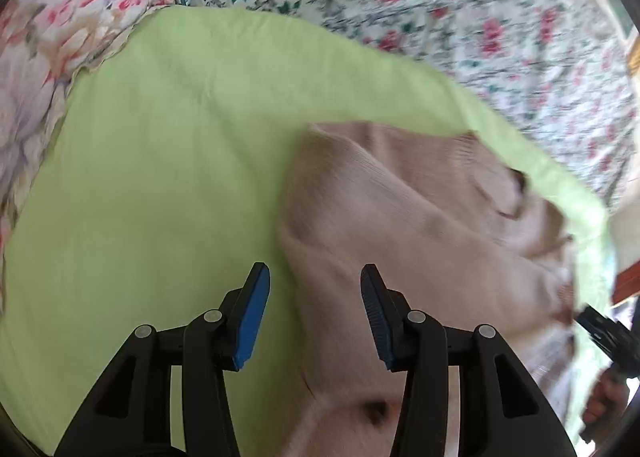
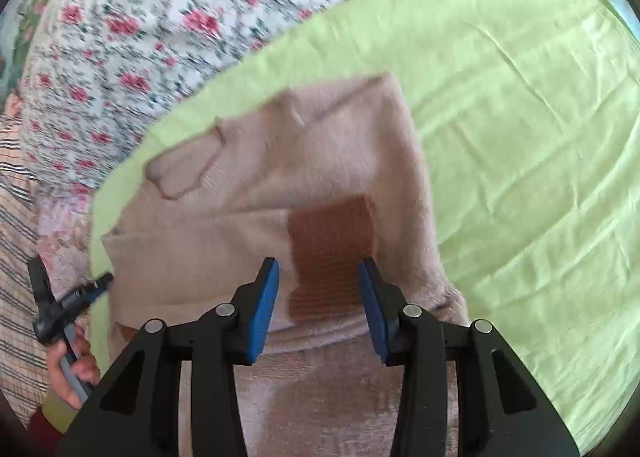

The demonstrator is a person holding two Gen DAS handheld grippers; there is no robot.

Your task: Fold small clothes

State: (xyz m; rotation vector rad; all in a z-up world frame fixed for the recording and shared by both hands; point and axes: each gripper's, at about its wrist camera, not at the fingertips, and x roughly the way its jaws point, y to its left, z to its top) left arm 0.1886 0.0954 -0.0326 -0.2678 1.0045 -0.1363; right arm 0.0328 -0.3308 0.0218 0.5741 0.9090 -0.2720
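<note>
Floral bedding [image 2: 132,17] covers the bed, and on it lies one light-green cloth [image 2: 520,117] that carries a single beige knitted sweater [image 2: 320,145]. The sweater sits on the green cloth close to the edge that borders the rose-printed bedding; in the right wrist view its long axis runs from the near edge of the cloth up and away toward that border, with one ribbed cuff [image 2: 184,165] of a sleeve folded across the body at the far left. One darker brown ribbed patch [image 2: 332,253] shows on the garment's near part. In the left wrist view the same sweater [image 1: 400,217] lies to the right of centre, stretching toward the cloth's right edge, while the green cloth [image 1: 160,177] spreads bare to the left.

Two hand-held grippers are at work. The right hand-held gripper [image 2: 319,273] hovers over the brown patch with its blue-padded fingers [image 2: 266,309] spread apart, pinching nothing. The left hand-held gripper [image 1: 315,277] is likewise spread, its fingers [image 1: 252,317] straddling the sweater's left edge, gripping nothing. Each tool also appears at the rim of the other's view, held in a bare hand [image 2: 74,369]. Motion blur softens the garment's far end.
</note>
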